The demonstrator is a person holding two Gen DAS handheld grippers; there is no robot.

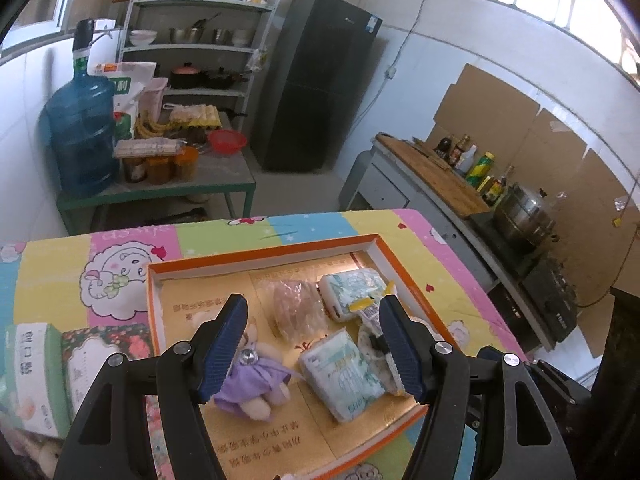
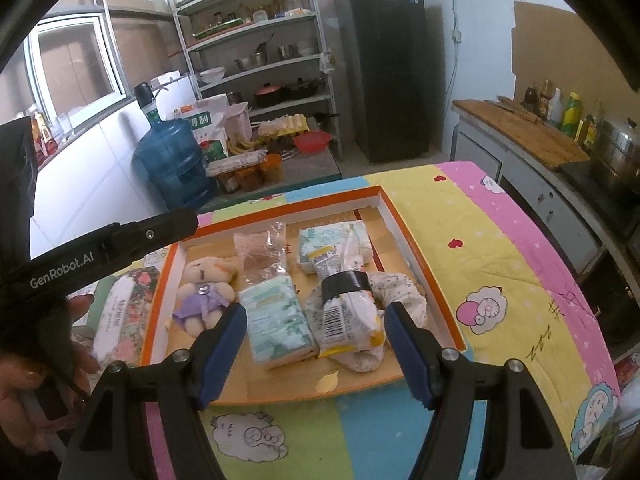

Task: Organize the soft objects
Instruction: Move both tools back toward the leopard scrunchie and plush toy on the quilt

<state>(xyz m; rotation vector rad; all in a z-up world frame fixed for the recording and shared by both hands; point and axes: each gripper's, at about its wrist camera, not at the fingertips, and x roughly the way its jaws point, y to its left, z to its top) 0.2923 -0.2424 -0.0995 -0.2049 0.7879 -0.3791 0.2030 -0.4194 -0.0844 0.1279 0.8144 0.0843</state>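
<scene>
An orange-rimmed shallow box (image 1: 264, 254) (image 2: 422, 272) lies on the cartoon tablecloth. Inside it are a small teddy bear in a purple dress (image 1: 252, 380) (image 2: 204, 284), two tissue packs (image 1: 344, 372) (image 2: 276, 320) (image 1: 352, 288) (image 2: 332, 240), a clear plastic bag (image 1: 296, 308) (image 2: 260, 256), a white-and-yellow pouch with a black band (image 2: 348, 304) and a flowered scrunchie (image 2: 404, 292). My left gripper (image 1: 312, 348) is open and empty above the box. My right gripper (image 2: 314, 354) is open and empty above the near tissue pack and the pouch.
A flowered box (image 1: 104, 356) (image 2: 120, 312) and a green-and-white box (image 1: 32, 376) lie left of the tray. The left gripper's arm (image 2: 104, 240) crosses the right wrist view. A low table with a water jug (image 1: 80, 132), shelves, a fridge (image 1: 320, 80) and a counter (image 1: 432, 184) stand beyond.
</scene>
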